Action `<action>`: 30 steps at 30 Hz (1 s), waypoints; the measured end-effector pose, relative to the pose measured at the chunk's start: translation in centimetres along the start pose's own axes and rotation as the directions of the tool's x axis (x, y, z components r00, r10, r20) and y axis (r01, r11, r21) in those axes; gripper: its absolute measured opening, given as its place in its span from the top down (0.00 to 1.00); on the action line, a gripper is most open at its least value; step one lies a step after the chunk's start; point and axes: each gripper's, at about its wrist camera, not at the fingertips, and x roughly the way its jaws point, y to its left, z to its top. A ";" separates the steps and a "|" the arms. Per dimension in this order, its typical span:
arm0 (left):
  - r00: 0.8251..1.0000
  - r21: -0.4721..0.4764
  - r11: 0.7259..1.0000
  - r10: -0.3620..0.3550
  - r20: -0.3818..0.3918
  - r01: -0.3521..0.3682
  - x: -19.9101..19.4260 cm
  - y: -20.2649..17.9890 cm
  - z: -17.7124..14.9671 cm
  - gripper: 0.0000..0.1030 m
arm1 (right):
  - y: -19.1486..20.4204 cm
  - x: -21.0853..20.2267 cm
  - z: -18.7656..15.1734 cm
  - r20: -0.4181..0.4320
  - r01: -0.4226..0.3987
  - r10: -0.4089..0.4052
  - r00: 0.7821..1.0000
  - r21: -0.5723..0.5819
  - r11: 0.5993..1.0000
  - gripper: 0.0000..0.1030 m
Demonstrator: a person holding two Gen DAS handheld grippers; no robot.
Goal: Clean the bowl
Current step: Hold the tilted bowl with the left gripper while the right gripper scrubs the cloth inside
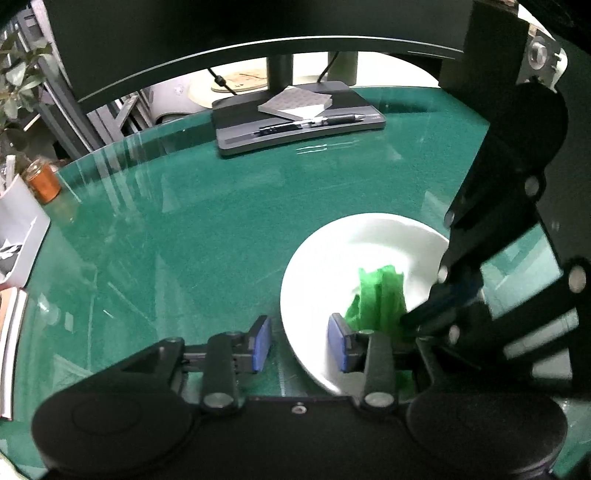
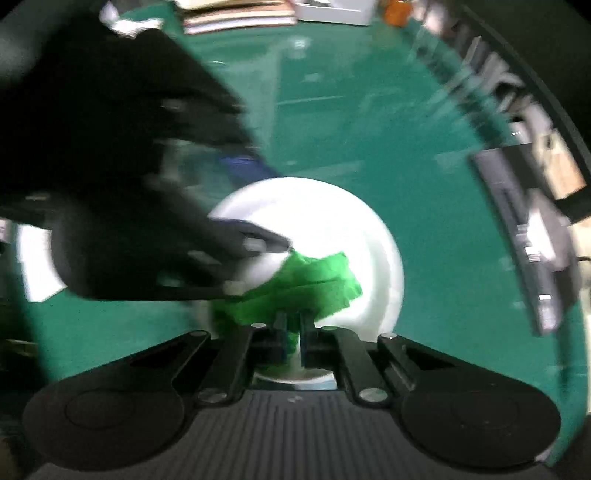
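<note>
A white bowl (image 1: 351, 254) sits on the green table at the lower right of the left wrist view; it also shows in the middle of the blurred right wrist view (image 2: 332, 218). A crumpled green cloth (image 1: 380, 295) lies inside it. My right gripper (image 2: 293, 325) is shut on the green cloth (image 2: 314, 280) and presses it into the bowl. My left gripper (image 1: 301, 341) is open, its jaws astride the bowl's near rim, one blue pad inside and one outside. The right gripper's black body (image 1: 498, 221) reaches in from the right.
A monitor stand base (image 1: 295, 118) with a notepad and pens stands at the back of the green glass-topped table (image 1: 184, 229). An amber jar (image 1: 42, 181) and a white box (image 1: 18, 229) sit at the left edge. Books lie at the far side (image 2: 236, 14).
</note>
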 end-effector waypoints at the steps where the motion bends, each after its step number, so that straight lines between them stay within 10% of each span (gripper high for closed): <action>1: 1.000 0.004 1.000 0.000 -0.001 0.000 0.0 0.0 0.0 0.65 | 0.0 0.0 0.0 0.005 0.006 -0.006 1.000 -0.002 1.000 0.93; 10: 1.000 -0.010 1.000 -0.017 0.005 0.017 0.0 0.4 -0.2 0.65 | -1.1 -2.6 -1.4 0.104 0.002 -0.002 0.995 0.008 1.000 0.71; 30: 1.000 0.005 1.000 -0.010 -0.009 0.010 0.0 0.8 0.0 0.65 | 0.0 0.3 0.1 0.132 -0.004 0.018 0.991 -0.109 0.994 0.72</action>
